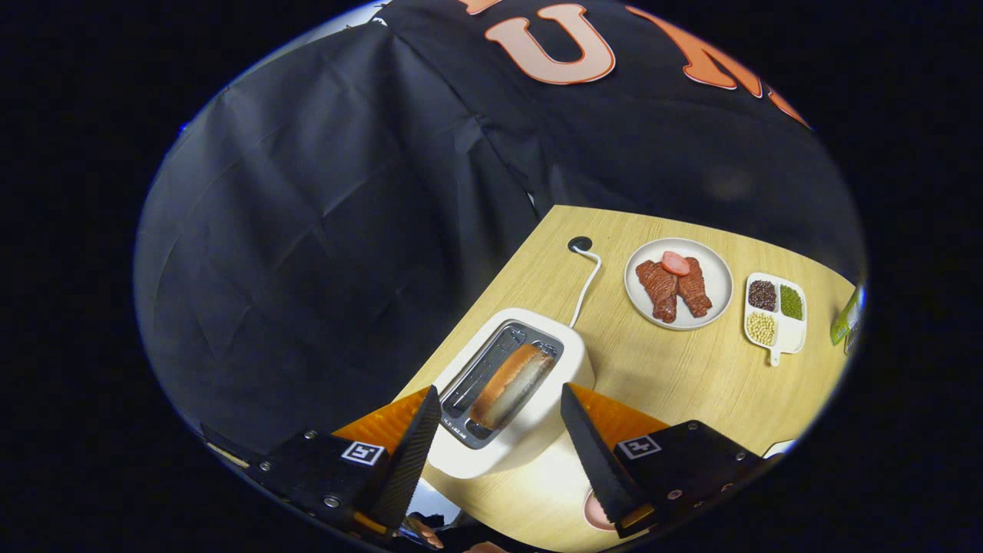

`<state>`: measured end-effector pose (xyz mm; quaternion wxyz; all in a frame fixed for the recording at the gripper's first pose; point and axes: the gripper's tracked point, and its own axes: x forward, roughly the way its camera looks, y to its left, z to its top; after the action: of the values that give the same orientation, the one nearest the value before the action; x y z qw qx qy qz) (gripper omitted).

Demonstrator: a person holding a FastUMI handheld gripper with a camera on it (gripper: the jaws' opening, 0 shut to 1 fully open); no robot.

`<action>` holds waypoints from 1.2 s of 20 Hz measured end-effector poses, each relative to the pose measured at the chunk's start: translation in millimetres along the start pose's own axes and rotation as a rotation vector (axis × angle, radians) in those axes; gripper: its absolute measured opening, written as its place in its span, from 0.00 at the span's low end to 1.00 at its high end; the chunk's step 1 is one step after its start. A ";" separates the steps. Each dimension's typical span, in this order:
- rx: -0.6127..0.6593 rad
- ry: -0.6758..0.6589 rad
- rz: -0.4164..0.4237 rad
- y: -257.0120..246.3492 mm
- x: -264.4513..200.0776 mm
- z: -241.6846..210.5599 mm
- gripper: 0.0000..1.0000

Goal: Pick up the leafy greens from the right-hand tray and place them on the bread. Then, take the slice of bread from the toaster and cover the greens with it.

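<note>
Fingers (411, 449) nearest the lens, spread wide, nothing held between them. Gripper (499, 442) hangs above the toaster (537, 418), tilted, with the toaster sitting right in the gap between the fingers. Looks lined up for the bread grab, so this is judged to be the second half of the task; greens placement cannot be confirmed from here.

Bread (511, 384) stands on edge in the slot nearer the right finger, crust poking up above the slot, which leaves a lip to pinch. The other slot looks empty. Wide opening makes sense: the slice is long, and the fingers need to straddle it across its thin faces.

Toaster cord (587, 280) runs away over the table (691, 376) to a grommet hole (580, 244). Beyond the toaster, a plate (710, 307) with meat pieces and a pink slice. Just beside it, a small divided dish (776, 338) of beans. A bit of green (845, 319) at the far right, partly cut off, cannot tell what it is.

Next move probably: drop down, centre on the crust, close gently. Risk: fingers catch the toaster rim, or the slice slips.
</note>
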<state>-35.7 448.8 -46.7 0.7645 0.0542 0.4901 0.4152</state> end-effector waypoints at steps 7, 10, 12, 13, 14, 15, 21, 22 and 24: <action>0.059 0.133 -0.005 12.8 34.2 -12.5 0.84; 0.089 0.156 -0.032 9.5 44.7 -13.8 0.74; 0.085 0.175 -0.046 7.4 50.2 -14.3 0.73; 0.074 0.177 -0.056 5.8 51.7 -14.2 0.72; 0.061 0.179 -0.065 5.1 53.5 -15.1 0.68; 0.054 0.186 -0.076 2.3 55.4 -17.1 0.64; 0.065 0.214 -0.096 -6.0 52.0 -21.0 0.37; 0.059 0.199 -0.102 -8.0 51.7 -18.9 0.27; 0.047 0.172 -0.096 -9.8 48.7 -15.7 0.17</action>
<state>-34.0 470.8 -93.9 0.7373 0.0128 0.5654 0.3694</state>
